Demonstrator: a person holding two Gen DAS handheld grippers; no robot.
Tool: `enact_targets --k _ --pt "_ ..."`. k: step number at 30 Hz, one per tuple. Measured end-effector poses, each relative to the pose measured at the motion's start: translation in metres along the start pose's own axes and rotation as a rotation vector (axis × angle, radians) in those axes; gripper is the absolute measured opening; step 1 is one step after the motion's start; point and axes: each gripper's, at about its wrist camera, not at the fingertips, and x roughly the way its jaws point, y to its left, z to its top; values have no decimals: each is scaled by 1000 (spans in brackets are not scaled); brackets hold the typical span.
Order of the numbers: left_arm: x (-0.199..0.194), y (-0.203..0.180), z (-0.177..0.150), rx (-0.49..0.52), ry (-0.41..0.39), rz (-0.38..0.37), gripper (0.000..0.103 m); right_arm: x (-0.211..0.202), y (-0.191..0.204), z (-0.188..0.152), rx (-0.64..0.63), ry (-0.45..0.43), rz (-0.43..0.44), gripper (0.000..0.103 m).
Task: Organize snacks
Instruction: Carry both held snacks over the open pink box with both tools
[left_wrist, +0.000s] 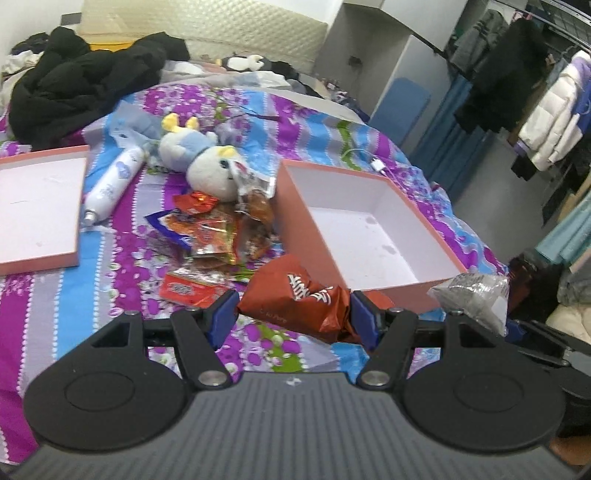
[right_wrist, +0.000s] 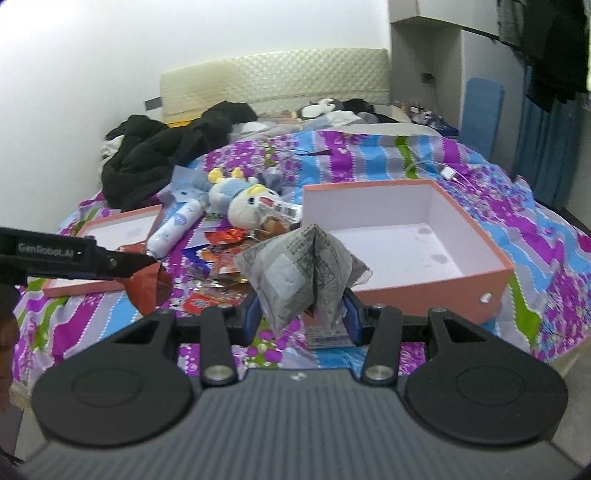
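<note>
My left gripper (left_wrist: 293, 314) is shut on a red-brown snack bag (left_wrist: 295, 295), held above the bedspread just in front of the open pink box (left_wrist: 291, 206). My right gripper (right_wrist: 301, 314) is shut on a grey printed snack packet (right_wrist: 295, 273), held near the front left corner of the same pink box (right_wrist: 436, 295), whose white inside holds nothing. That packet also shows at the right of the left wrist view (left_wrist: 472, 295). A pile of orange and red snack packets (left_wrist: 214, 229) lies left of the box. The red bag and left gripper show at the left of the right wrist view (right_wrist: 147, 284).
The pink box lid (left_wrist: 37, 206) lies at the left. A white tube (left_wrist: 110, 184) and a plush toy (left_wrist: 207, 162) lie behind the snack pile. Black clothes (left_wrist: 85, 81) are heaped at the far left of the bed. A white charger cable (left_wrist: 376, 162) lies behind the box.
</note>
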Motion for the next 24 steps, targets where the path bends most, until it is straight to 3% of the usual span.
enact_targets --k 12,24 --pt "63 -35 31 33 67 -61 70 26 -45 8 56 35 -55 49" --pt "160 -73 85 85 107 -118 70 99 -102 36 81 71 -89 49"
